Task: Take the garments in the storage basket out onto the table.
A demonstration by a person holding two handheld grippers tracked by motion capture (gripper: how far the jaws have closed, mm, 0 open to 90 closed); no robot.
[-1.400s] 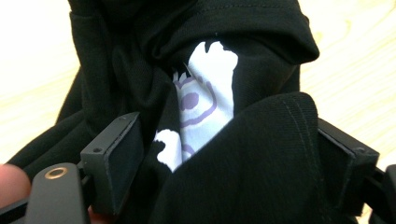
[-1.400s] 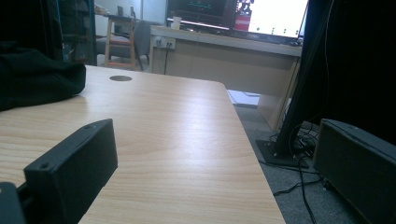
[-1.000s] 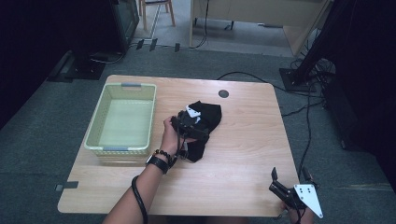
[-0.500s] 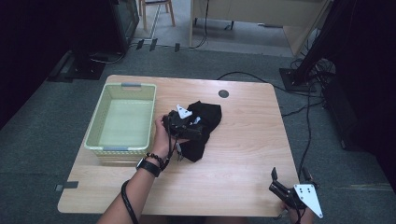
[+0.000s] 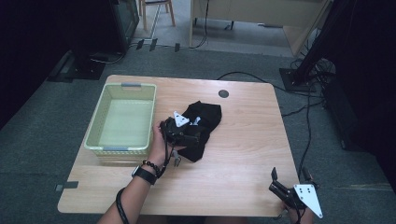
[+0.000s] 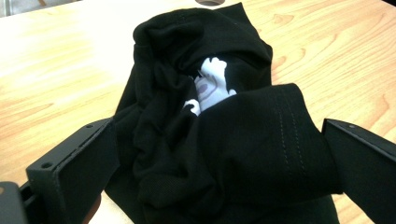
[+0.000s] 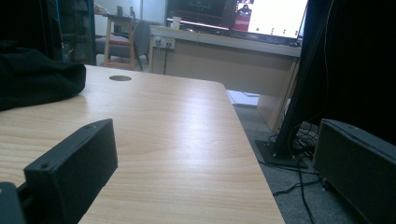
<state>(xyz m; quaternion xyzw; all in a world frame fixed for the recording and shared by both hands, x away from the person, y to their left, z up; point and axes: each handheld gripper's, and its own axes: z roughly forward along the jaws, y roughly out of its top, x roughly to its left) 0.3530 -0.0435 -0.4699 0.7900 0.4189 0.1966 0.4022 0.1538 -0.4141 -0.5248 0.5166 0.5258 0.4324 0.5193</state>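
Left claw (image 5: 190, 138) with jaws apart around the bunched black garment (image 6: 219, 140) at the middle of the desk (image 5: 243, 154), beside the basket (image 5: 122, 119); right claw (image 5: 286, 186), jaws apart, idle at the near right corner. Risk: loose folds slipping out on closing. Pale wood desk; grey carpet, cables
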